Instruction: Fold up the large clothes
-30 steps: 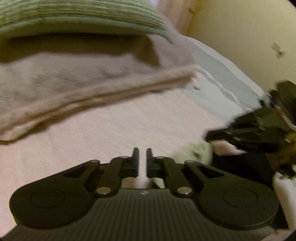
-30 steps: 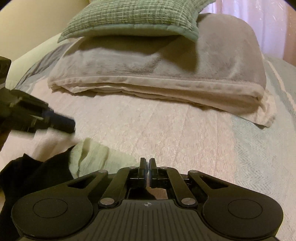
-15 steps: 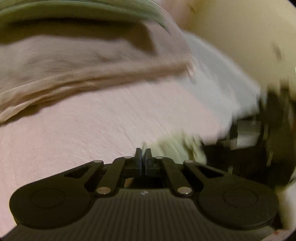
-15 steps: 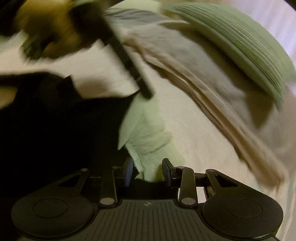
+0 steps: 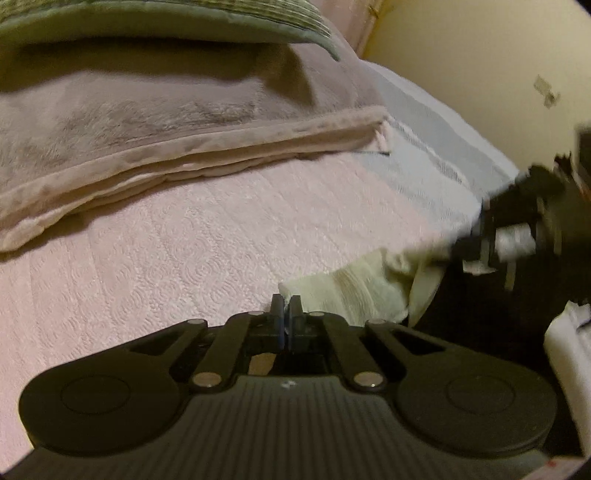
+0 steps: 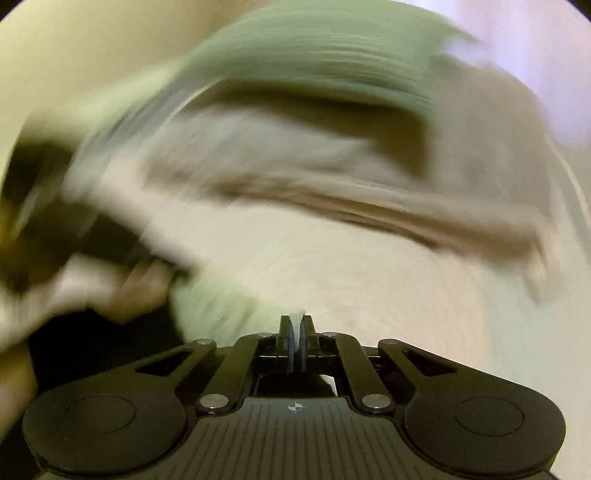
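Observation:
A pale yellow-green cloth [image 5: 351,291] lies crumpled on the pink bedspread [image 5: 184,243], partly over a black garment [image 5: 480,325]. My left gripper [image 5: 286,306] is shut just left of the pale cloth's corner, and nothing shows between its fingers. In the left wrist view my right gripper [image 5: 461,251] appears blurred at the cloth's far right end. The right wrist view is heavily smeared. There my right gripper [image 6: 296,321] is shut on a sliver of the pale cloth [image 6: 218,306]. The black garment [image 6: 92,354] lies to its left.
A folded grey-pink blanket [image 5: 166,122] with a green checked pillow [image 5: 166,22] on top lies across the bed's far side. A cream wall [image 5: 480,55] runs along the right. A white object [image 5: 569,354] sits at the lower right. A hand [image 6: 133,295] shows blurred at left.
My right gripper, open around the pale cloth's edge half a second ago, has shut on it and is swinging fast. My left gripper shut a second ago and shifted toward the cloth.

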Motion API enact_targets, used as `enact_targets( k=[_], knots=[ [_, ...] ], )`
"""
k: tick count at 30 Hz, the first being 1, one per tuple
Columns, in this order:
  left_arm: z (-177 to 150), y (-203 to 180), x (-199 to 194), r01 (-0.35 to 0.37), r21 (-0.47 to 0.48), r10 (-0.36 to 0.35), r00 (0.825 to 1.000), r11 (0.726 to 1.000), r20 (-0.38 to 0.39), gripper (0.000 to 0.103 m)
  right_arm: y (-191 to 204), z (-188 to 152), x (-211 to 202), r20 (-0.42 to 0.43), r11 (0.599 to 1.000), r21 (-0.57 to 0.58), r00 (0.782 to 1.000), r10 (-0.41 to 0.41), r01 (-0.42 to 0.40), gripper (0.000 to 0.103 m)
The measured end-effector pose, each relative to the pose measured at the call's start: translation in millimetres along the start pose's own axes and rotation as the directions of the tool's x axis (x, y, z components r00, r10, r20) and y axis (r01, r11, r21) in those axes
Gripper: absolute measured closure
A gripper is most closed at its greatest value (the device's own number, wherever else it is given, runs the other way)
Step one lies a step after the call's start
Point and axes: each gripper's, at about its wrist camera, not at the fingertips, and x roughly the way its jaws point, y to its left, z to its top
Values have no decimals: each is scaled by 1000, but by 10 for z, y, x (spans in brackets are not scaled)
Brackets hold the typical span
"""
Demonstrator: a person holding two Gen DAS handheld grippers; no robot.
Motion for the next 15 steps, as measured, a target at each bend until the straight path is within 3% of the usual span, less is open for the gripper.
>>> enact_targets(
  k=[2,5,8,11,15],
  knots=[
    [-1,-21,-52,-21,22,21,1000,1000,-9,95,-156,-74,39,-27,994,107,999,-20,23,103],
    [44,-169,-264,-82,142,79,997,986,27,92,-27,-156,50,-91,998,-25,994,-52,50,103],
    [134,-301,-353,-27,200,19,999,979,45,92,146,-294,-63,-103,989,-146,993,-49,33,103],
    [185,-527,-127,54,321,-51,999,946,-19,88,214,-398,-62,-114,978,-206,992,-62,38,103],
    [144,-698,325,104,466,-34,987,879,-156,86,160,-460,-40,-108,978,-204,991,-75,51,103]
  ],
)
